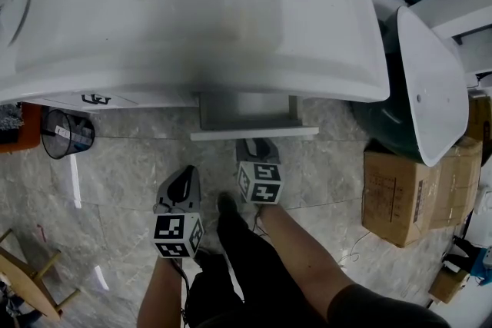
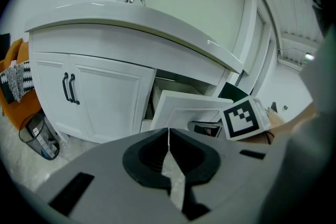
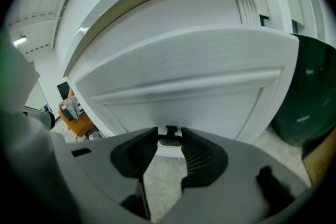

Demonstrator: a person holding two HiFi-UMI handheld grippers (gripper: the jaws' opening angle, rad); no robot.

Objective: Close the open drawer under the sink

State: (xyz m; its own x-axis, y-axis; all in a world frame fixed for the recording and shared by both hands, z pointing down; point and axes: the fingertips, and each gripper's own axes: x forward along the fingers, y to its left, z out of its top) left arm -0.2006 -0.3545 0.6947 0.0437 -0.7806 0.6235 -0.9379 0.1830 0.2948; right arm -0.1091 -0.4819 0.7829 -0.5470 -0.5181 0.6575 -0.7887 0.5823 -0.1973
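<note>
The white sink [image 1: 192, 27] is overhanging the whole vanity, and the drawer [image 1: 250, 132] is standing pulled out under its front lip, approx. mid-cabinet, w/ its white front panel facing the person. The marble floor [image 1: 131, 165] is lying open in front of it. A dark green tub [image 3: 307, 97] and a cardboard box [image 1: 400, 200] are crowding the right side, and a wastebasket [image 1: 68, 134] is sitting well off to the left. The right gripper [image 1: 257, 144] is pointing straight at the drawer front, low and near centre. Its jaws are standing part-open w/ nothing held, tips right up at the panel's lower edge, though actual contact can't be confirmed. The left gripper [image 1: 187, 173] is hanging back over the floor, jaws pressed together and empty. From its view the drawer [image 2: 184, 110] is showing beside the shut cabinet doors [image 2: 105, 102]. Judgement: the push is only just starting, since the drawer is a good way out. It would go best as a level, square push at the panel's middle, along the runners, so the box isn't racking. Low contact risks the tips slipping under the edge, so moving slightly higher on the flat face [image 3: 184, 76] seems safer. Room-wise, the sink lip is sitting above the travel path, so the gripper should be staying low enough not to catch it.
</note>
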